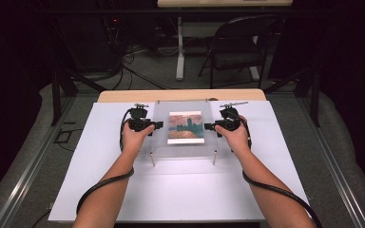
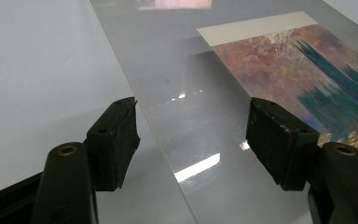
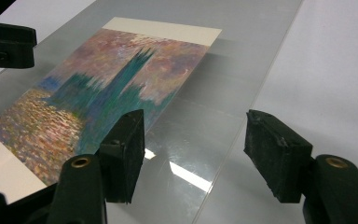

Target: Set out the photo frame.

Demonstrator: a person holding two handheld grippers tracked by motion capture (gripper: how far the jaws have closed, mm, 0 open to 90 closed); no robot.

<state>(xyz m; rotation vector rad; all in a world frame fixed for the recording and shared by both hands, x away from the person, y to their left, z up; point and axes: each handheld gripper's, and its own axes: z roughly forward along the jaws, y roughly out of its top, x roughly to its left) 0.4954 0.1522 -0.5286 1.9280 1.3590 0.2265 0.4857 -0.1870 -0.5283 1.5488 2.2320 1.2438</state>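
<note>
On the white board (image 1: 100, 190) that covers the table, a clear acrylic sheet (image 1: 185, 147) stands raised on short metal legs (image 1: 153, 160), and a print of a painting (image 1: 186, 127) lies near its middle. You hold your left gripper (image 1: 160, 125) at the sheet's left edge and your right gripper (image 1: 206, 126) at its right edge, the two pointing inward at each other across the print.

Seen from the left gripper view, your left gripper (image 2: 193, 135) has its jaws spread wide with nothing pinched. The sheet's near edge (image 2: 163, 154) runs through the gap between them: one jaw is over the white board and the other over the sheet, just short of the print (image 2: 307, 70). You cannot tell from this view whether either pad touches the sheet.

From the right gripper view, your right gripper (image 3: 193, 149) is likewise spread and grips nothing. One jaw lies over the sheet (image 3: 205, 121), close to the print's lower edge (image 3: 102, 88), while the other lies beyond the sheet's edge, over the white board (image 3: 335, 70). At the upper left of this view your left gripper (image 3: 7, 44) shows on the far side of the print.
</note>
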